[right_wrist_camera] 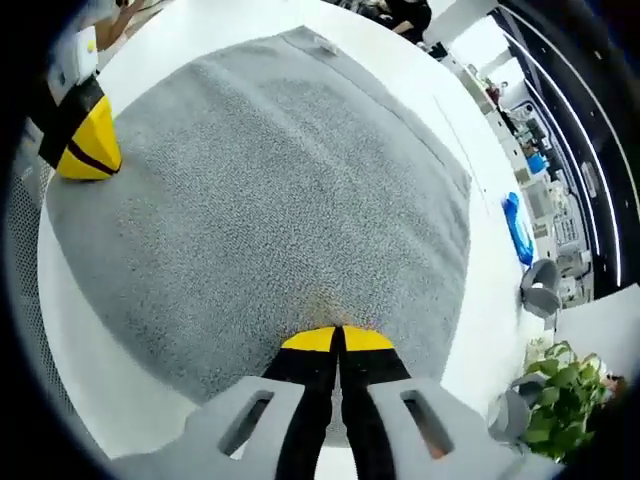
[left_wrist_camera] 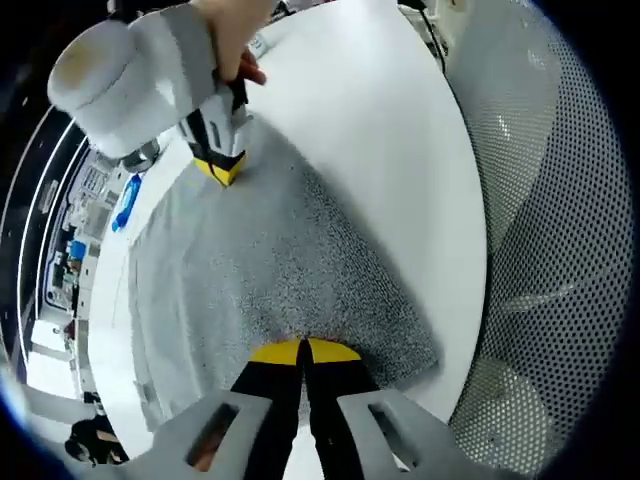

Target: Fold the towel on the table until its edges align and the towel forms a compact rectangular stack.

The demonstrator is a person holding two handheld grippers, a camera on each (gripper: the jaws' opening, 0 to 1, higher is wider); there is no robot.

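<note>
A grey towel (right_wrist_camera: 270,190) lies spread flat on the white table (left_wrist_camera: 380,110). In the left gripper view, the left gripper (left_wrist_camera: 302,352) sits at 6 o'clock with its yellow tips pressed together on the near edge of the towel. In the right gripper view, the right gripper (right_wrist_camera: 338,340) is also at 6 o'clock, tips together, pinching the towel's edge. A perforated chair (left_wrist_camera: 560,220) stands at 3 o'clock.

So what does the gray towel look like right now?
The towel is gray, speckled and fuzzy like terry cloth, lying mostly flat on the white table. A small tag sits at one far corner. The right gripper and the left gripper each press closed, yellow-tipped jaws on its edge at different corners.
</note>
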